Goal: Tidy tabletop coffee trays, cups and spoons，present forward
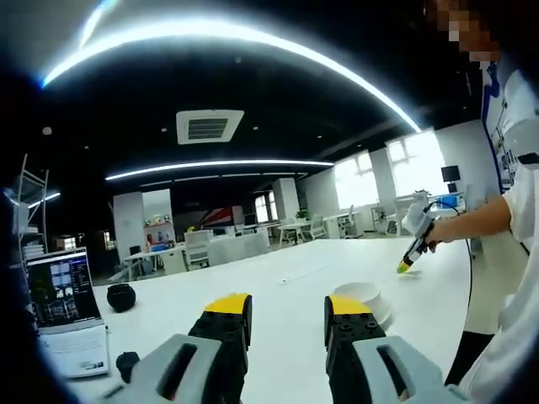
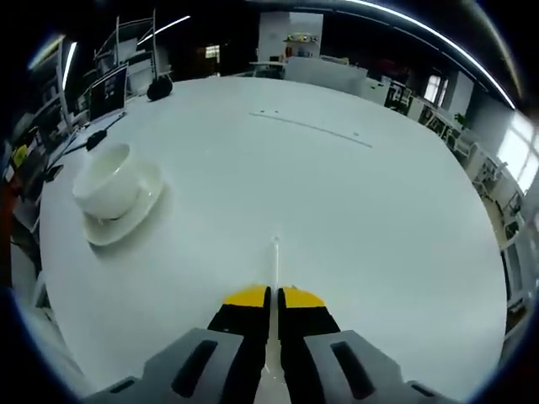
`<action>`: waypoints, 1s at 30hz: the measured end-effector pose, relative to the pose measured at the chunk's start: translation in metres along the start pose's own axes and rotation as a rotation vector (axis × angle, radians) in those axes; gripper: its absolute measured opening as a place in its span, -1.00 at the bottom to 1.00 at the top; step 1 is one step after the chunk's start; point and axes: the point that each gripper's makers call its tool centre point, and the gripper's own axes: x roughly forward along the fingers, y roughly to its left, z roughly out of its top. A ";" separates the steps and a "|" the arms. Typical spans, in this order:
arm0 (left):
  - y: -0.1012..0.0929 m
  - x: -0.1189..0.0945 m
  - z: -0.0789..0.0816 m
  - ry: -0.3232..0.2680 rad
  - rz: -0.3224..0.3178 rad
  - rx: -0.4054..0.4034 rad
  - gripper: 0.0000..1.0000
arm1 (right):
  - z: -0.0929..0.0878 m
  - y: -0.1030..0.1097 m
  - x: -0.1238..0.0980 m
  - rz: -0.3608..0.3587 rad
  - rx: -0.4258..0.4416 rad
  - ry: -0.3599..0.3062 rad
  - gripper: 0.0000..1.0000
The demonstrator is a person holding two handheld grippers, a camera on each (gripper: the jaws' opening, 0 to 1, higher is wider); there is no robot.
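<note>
Spoon [image 2: 274, 269] pinched in the right claw [image 2: 274, 296], cup [image 2: 105, 181] on its saucer [image 2: 139, 210] off to the side.

The white spoon lies along the white counter [image 2: 337, 194], its handle clamped between the right claw's pressed-together yellow-tipped jaws. In the right gripper view the cup and saucer sit well apart to the left. In the left gripper view the left claw [image 1: 288, 310] is spread with nothing between its jaws, the cup [image 1: 360, 296] just beyond its right jaw; the right claw [image 1: 405, 266] shows at the far side, held by a person's hand [image 1: 444, 233]. A laptop [image 1: 63, 290] stands at the counter's left edge.
</note>
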 end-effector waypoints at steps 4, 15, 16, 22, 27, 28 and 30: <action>-0.002 0.000 0.000 0.001 -0.005 0.000 -0.28 | 0.012 -0.002 -0.008 -0.017 -0.018 -0.035 -0.91; -0.008 0.001 0.001 0.003 -0.026 0.004 -0.28 | 0.045 0.001 -0.035 -0.008 0.001 -0.143 -0.91; -0.009 0.001 0.001 0.004 -0.031 0.004 -0.28 | 0.049 0.002 -0.039 -0.006 0.002 -0.159 -0.91; -0.015 0.003 0.004 0.006 -0.051 0.011 -0.28 | 0.077 0.017 -0.060 0.011 -0.009 -0.236 -0.90; -0.022 0.006 0.002 0.026 -0.079 0.023 -0.28 | 0.097 0.033 -0.069 0.023 -0.038 -0.273 -0.90; -0.023 0.006 0.001 0.028 -0.082 0.024 -0.28 | 0.102 0.036 -0.070 0.029 -0.044 -0.284 -0.90; -0.024 0.006 0.001 0.031 -0.087 0.026 -0.28 | 0.114 0.045 -0.074 0.042 -0.058 -0.310 -0.90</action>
